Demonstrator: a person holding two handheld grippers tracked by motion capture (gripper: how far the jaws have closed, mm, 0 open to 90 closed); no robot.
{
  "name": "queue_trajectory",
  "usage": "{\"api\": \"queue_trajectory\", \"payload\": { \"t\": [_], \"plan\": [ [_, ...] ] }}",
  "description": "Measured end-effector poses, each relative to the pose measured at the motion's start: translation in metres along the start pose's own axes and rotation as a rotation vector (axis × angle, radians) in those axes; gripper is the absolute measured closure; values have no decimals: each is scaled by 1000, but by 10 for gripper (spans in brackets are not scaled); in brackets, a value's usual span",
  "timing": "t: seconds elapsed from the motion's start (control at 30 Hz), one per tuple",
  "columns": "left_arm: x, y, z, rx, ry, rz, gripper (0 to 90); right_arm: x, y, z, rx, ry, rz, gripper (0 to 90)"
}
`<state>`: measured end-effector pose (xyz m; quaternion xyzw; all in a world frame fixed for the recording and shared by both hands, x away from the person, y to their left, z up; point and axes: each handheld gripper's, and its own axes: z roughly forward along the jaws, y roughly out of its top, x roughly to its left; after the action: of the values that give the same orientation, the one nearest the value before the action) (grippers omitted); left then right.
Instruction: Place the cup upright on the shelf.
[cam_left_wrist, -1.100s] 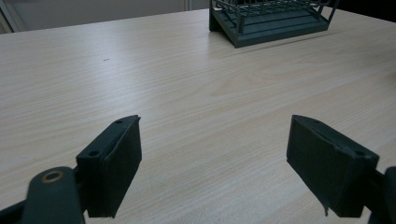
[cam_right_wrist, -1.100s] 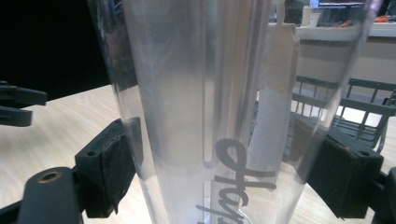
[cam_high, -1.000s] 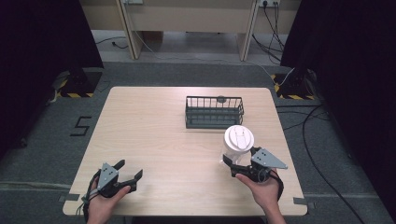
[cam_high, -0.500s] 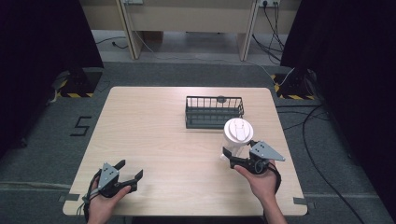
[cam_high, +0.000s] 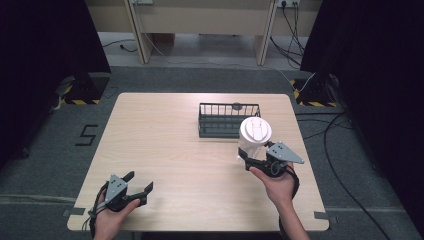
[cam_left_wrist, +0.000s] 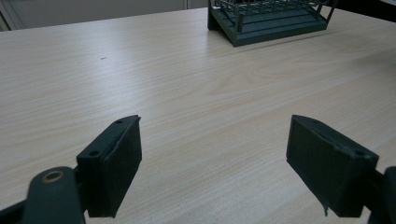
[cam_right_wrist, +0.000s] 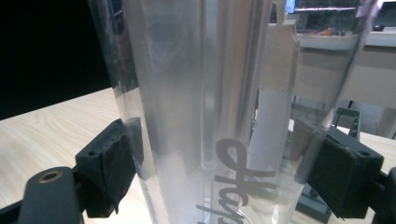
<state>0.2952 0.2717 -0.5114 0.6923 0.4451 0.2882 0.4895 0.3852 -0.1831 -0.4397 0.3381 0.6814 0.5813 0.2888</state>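
At the near edge of the bench (cam_high: 165, 150), the left hand-held gripper (cam_high: 131, 191) rests low over the wood with its jaws spread wide and nothing between them; the left gripper view shows bare wood grain in the gap. Farther in and toward the right side, the right hand-held gripper (cam_high: 246, 161) has its jaws clamped on the lower body of a clear plastic tumbler (cam_high: 251, 141), which stands upright with its white lid (cam_high: 255, 130) on top. In the right gripper view the two pads press on either side of the tumbler's transparent wall (cam_right_wrist: 196, 116), where dark lettering and a pale strip show through. Just beyond the tumbler, near the far edge of the bench, sits a dark wire rack (cam_high: 222, 120), its nearest corner close beside the lid as seen from the high view.
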Motion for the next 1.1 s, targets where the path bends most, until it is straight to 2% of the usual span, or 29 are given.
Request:
{"api": "queue_trajectory", "payload": {
  "t": [1.1],
  "plan": [
    [0, 0, -1, -4, -2, -2, 180, -17, 28, 31, -5, -66, -6, 179]
  ]
}}
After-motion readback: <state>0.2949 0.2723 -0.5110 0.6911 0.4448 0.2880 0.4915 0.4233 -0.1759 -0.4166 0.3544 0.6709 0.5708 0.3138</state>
